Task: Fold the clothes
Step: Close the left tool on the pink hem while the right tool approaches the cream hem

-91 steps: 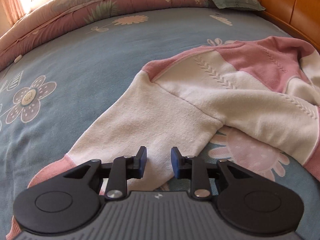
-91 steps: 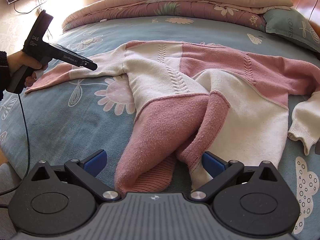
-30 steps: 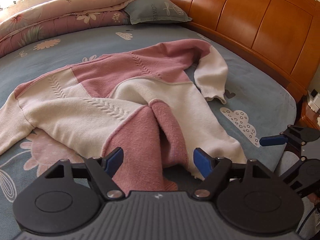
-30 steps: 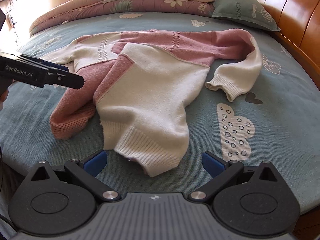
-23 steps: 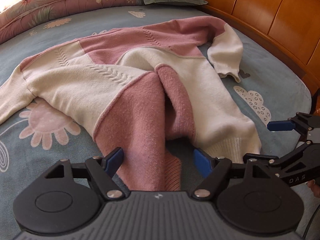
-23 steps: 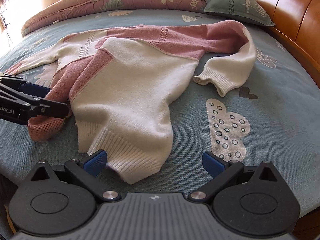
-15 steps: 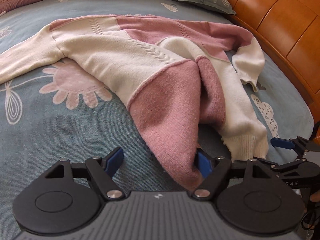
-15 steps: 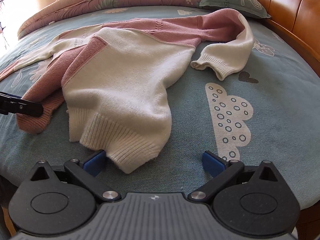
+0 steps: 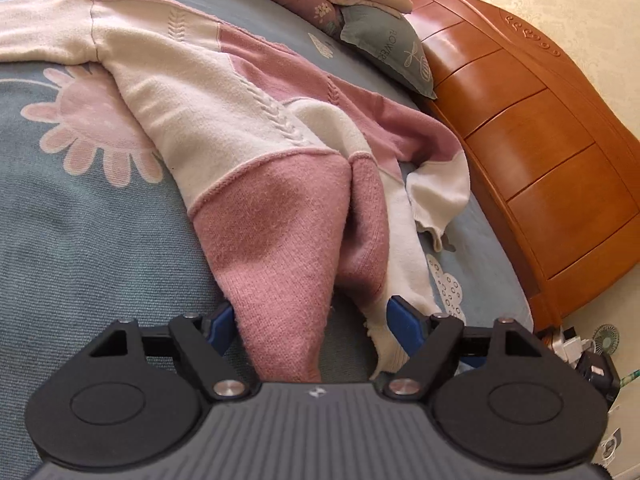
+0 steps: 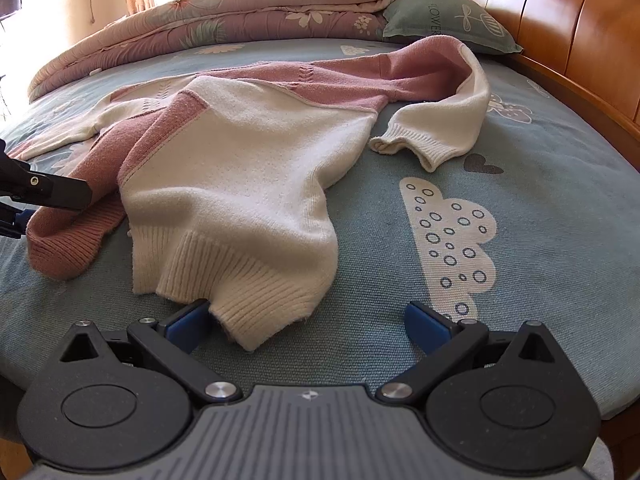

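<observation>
A pink and cream knit sweater [image 9: 248,148] lies rumpled on the blue bed sheet; it also shows in the right wrist view [image 10: 240,172]. My left gripper [image 9: 310,324] is open, with the sweater's pink hem corner [image 9: 280,320] lying between its fingers. My right gripper [image 10: 308,324] is open, with the cream ribbed hem corner [image 10: 256,304] just inside its left finger. The left gripper's tip [image 10: 52,192] shows at the left edge of the right wrist view, over the pink hem. One cream sleeve cuff [image 10: 424,144] lies to the right.
The blue flowered sheet [image 10: 540,200] covers the bed. A folded quilt [image 10: 248,12] and a grey-green pillow [image 10: 440,20] lie at the far end. A wooden headboard [image 9: 540,140] runs along the right side. The bed's near edge is just under my grippers.
Both grippers have moved down and in to the sweater's hem. The left gripper has swung round so the pink hem corner now sits between its fingers. Both stay open.
</observation>
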A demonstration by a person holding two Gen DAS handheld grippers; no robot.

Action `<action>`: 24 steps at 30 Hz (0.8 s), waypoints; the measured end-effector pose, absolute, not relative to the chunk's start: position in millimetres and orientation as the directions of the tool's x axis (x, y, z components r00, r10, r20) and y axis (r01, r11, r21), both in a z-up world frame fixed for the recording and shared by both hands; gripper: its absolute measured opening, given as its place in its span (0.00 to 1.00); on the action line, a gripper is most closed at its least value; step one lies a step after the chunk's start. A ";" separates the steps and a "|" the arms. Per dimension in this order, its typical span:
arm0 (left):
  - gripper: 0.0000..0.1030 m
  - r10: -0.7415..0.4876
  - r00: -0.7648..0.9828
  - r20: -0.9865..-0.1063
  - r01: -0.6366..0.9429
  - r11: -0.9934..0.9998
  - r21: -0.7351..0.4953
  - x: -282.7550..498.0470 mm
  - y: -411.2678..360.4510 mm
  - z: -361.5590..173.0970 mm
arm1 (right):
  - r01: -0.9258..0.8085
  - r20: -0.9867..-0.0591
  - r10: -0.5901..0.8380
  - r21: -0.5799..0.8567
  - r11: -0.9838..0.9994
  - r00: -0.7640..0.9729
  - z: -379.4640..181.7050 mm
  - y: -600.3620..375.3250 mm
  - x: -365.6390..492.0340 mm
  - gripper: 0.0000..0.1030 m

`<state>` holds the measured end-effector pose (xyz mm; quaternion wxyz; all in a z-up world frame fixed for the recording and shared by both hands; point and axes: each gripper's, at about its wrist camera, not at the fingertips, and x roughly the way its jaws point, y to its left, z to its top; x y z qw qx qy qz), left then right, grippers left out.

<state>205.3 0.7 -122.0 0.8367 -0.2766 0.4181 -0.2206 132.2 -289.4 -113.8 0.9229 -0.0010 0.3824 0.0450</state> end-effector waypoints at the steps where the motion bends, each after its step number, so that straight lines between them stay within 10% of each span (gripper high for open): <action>1: 0.75 -0.619 0.561 -0.550 0.119 0.717 -0.686 209.0 6.6 -126.2 | -0.083 -0.703 0.082 0.033 0.996 0.706 -114.1 -289.5 131.5 1.00; 11: 0.74 -0.731 0.589 -0.345 0.051 0.460 -0.887 189.9 33.6 -153.6 | -0.084 -0.690 0.083 0.032 0.996 0.719 -116.8 -288.8 129.5 1.00; 24: 0.52 -0.624 0.666 -0.408 0.030 0.570 -0.821 197.6 22.1 -151.1 | -0.090 -0.670 0.089 0.033 0.995 0.737 -118.9 -288.3 127.4 1.00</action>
